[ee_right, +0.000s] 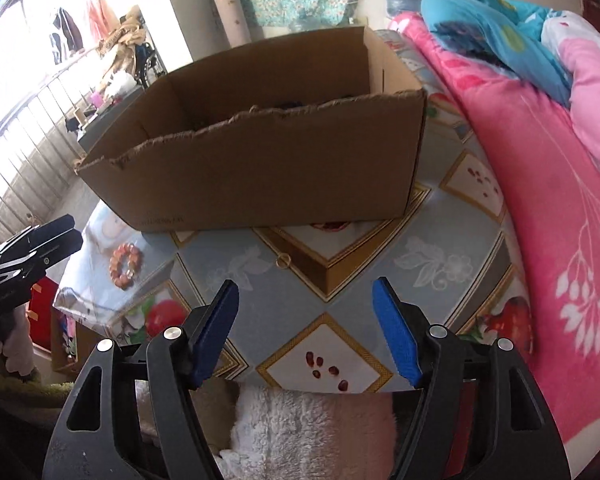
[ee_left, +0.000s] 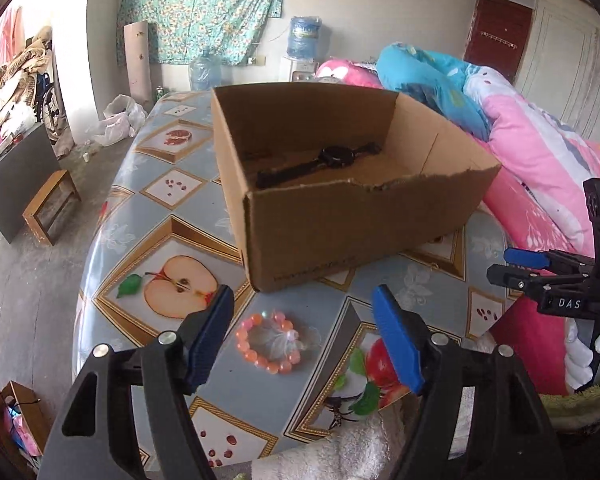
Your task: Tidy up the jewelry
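Through the left wrist camera we see our left gripper (ee_left: 302,334) spread wide, the orange bead bracelet (ee_left: 269,343) lying on the table (ee_left: 412,280) between its blue fingers (ee_left: 210,340), untouched; a black watch (ee_left: 320,164) rests in the cardboard box (ee_left: 340,232) beyond. Through the right camera, our right gripper (ee_right: 305,330) is spread too, holding nothing, the bracelet far left.

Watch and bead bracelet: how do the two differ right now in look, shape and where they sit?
The watch is black, laid out long and flat; the bead bracelet is a closed ring of orange-pink beads. The watch lies inside the cardboard box; the bracelet lies outside it on the patterned tablecloth, between the open fingers of the left gripper. Neither one is gripped.
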{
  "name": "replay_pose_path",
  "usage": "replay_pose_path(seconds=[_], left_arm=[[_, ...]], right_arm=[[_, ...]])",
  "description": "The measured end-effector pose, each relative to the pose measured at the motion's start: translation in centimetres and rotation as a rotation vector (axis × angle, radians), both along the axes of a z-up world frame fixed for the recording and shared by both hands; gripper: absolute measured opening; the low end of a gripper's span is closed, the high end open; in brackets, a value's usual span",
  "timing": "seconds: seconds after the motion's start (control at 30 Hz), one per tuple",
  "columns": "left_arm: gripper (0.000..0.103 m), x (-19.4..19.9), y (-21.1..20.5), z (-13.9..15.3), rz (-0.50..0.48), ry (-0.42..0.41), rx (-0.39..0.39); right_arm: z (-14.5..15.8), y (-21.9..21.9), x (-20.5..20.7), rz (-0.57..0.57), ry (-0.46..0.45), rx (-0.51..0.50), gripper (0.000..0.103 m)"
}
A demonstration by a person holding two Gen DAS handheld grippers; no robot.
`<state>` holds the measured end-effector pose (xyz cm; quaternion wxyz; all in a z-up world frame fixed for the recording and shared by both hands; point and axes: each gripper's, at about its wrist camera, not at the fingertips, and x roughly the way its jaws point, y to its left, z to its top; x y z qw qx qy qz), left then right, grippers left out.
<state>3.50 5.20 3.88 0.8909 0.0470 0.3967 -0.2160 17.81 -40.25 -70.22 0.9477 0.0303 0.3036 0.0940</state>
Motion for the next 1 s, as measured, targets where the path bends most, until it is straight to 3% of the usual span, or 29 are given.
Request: replay_pose_path(seconds=[0.13,0.4,0.67,1.0], left_arm=[[0.07,-0.1,-2.2,-1.5,-0.03,0.021,0.035],[0.07,-0.2,-5.5,-2.7,-0.08,0.008,0.118],[0.07,0.4,-6.5,-3.2,-0.082,0.015,0.141],[0.07,0.4,-7.4,-3.4,-0.077,0.005,0.159]], right_arm=[[-1.2,1.5,0.5,-0.015,0.022,-0.068,0.067],[-2.2,1.7,1.1,-0.09,0.035,-0.112,0.068],[-3.0,1.7,1.6,-0.128,0.035,-0.168,0.069],[-3.7,1.1,0.9,-0.122,0.013,-0.149,0.084]])
